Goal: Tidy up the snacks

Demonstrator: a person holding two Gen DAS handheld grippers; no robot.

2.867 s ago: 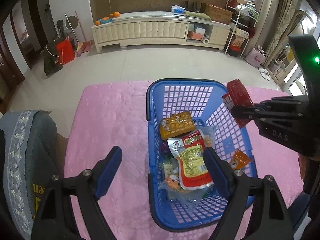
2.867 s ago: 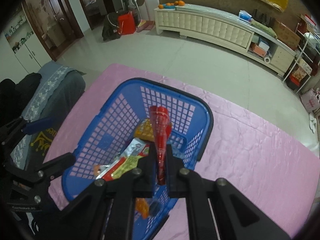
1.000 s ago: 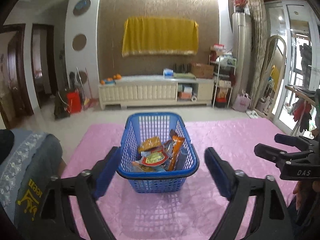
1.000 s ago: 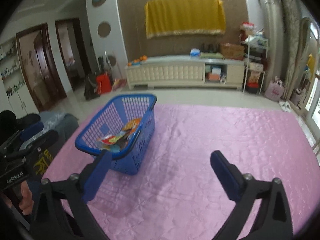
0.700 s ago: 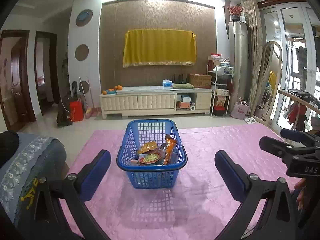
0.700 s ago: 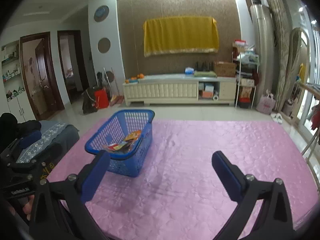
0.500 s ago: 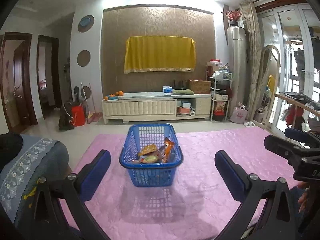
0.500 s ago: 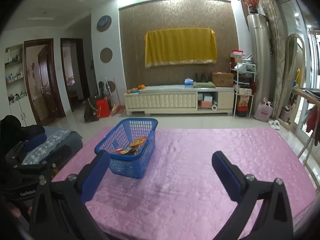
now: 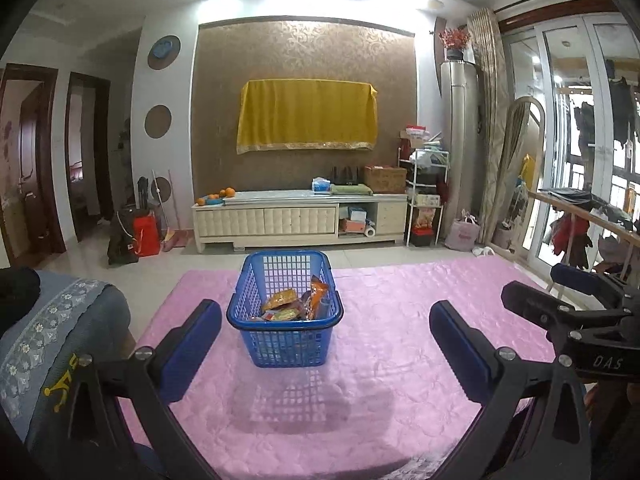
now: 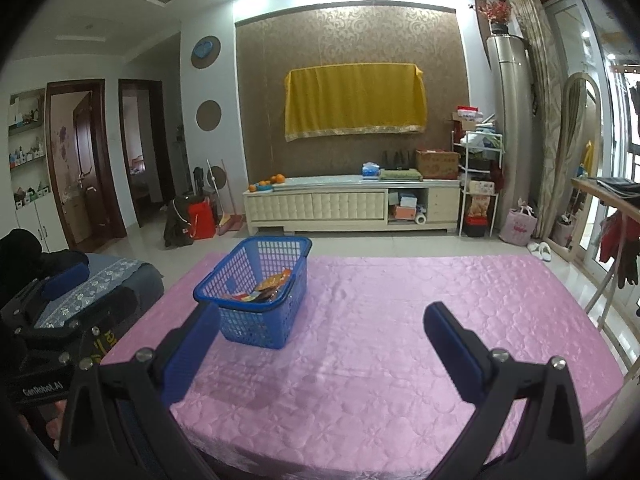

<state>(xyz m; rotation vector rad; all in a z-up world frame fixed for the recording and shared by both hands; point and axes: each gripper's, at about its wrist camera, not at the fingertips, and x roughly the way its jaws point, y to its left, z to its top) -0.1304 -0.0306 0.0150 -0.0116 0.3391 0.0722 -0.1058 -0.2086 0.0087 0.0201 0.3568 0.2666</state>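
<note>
On the pink quilted surface (image 9: 400, 320), both tongs (image 9: 326, 340) (image 10: 320, 344) gape empty; the top-heavy snack basket (image 9: 285, 314) could tip if bumped.

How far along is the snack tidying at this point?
Done: the snack packets sit together inside the blue basket on the pink tablecloth. In hand: nothing; the left gripper and right gripper both have wide, empty jaws, short of the basket. Left: no loose snacks show on the cloth, so it looks essentially finished.

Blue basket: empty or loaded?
Loaded. The blue basket stands upright on the pink tablecloth with snack packets inside, below the rim.
</note>
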